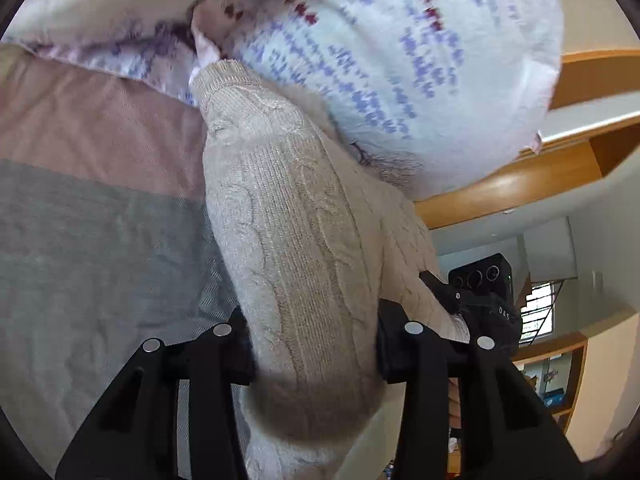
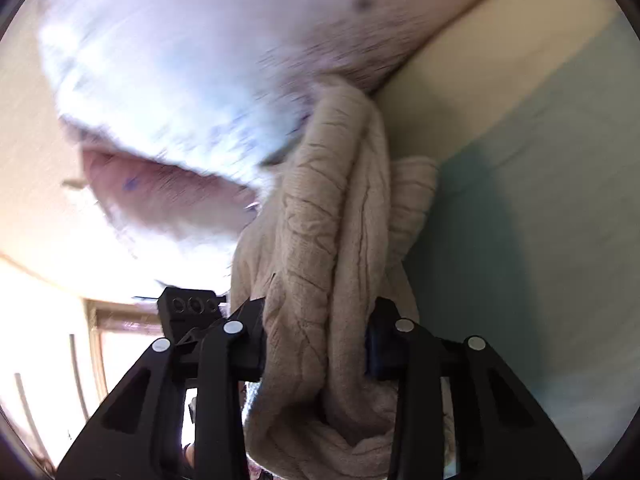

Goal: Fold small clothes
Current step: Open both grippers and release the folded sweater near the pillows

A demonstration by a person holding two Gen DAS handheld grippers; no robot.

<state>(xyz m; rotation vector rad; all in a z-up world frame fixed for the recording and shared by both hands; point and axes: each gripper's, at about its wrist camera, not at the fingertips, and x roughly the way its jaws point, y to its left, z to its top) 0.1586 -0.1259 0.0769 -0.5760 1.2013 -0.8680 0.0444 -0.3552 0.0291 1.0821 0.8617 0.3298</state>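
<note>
In my left wrist view, my left claw (image 1: pixel 314 344) is clamped on a beige cable-knit sweater (image 1: pixel 296 220), the knit bunched thick between the two black fingers (image 1: pixel 240 344) at the bottom centre of the frame. From there the sweater runs up through the middle of the frame to a ribbed cuff in the upper centre, which touches a white pillow (image 1: pixel 400 60) printed with blue and dark red marks that fills the upper right. A bedspread (image 1: pixel 92 208) with pink and grey bands lies across the left half, under the sweater. At the right edge I see a curved wooden bed frame (image 1: pixel 500 188), and at lower right, just beside the sweater, my other claw (image 1: pixel 480 300) with its dark camera block. In my right wrist view, my right claw (image 2: pixel 316 344) also grips the sweater (image 2: pixel 332 208), folded in thick vertical pleats between my fingers (image 2: pixel 384 344) at the bottom centre and rising to the middle of the frame. The blurred pillow (image 2: pixel 180 80) takes the upper left, and a pale green and cream stretch of bedding (image 2: pixel 540 220) fills the right side. At lower left, the left claw (image 2: pixel 188 312) sits close beside the knit.
</note>
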